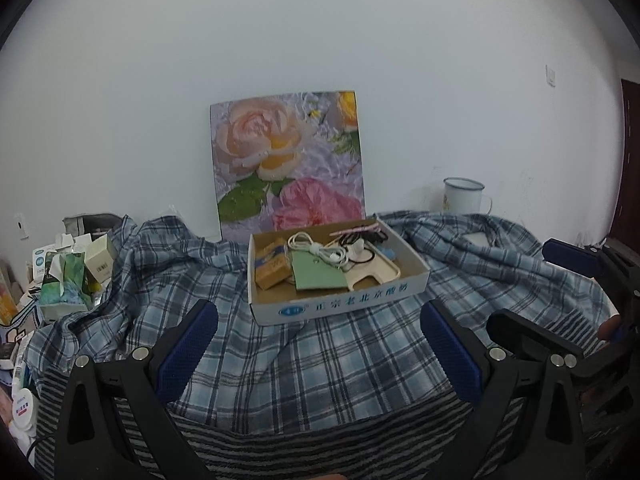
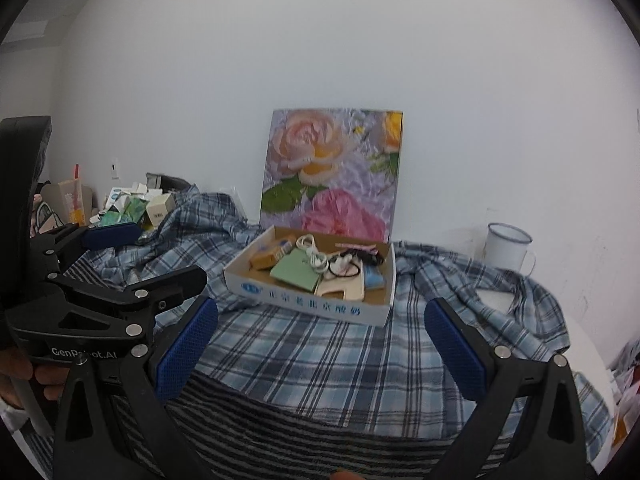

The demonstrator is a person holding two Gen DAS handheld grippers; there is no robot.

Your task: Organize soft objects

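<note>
Left wrist view shows the plaid cloth [image 1: 320,360], the largest thing here, spread rumpled over the whole surface, with a striped fabric [image 1: 320,440] lying under its near edge. Leaning on the wall behind the cloth is a flower picture [image 1: 288,160]; on the cloth, just in front of that picture, sits an open cardboard tray [image 1: 340,304] holding a white cable [image 1: 316,252], a green card [image 1: 316,276] and other small bits. Left of the cloth lies a heap of small cartons [image 1: 68,276], and beyond its right side stands an enamel mug [image 1: 464,196]. Both tools hover over the near edge of the cloth with nothing held: the left gripper [image 1: 318,354] has its jaws wide apart, and so has the right gripper [image 2: 320,352]. The cloth looks light, limp and non-slippery, so it should bunch and drape rather than keep shape. I judge the best hold to be a pinch on a raised fold or the near hem, one corner per tool, after the tray is moved off, since lifting the cloth could tip it.
</note>
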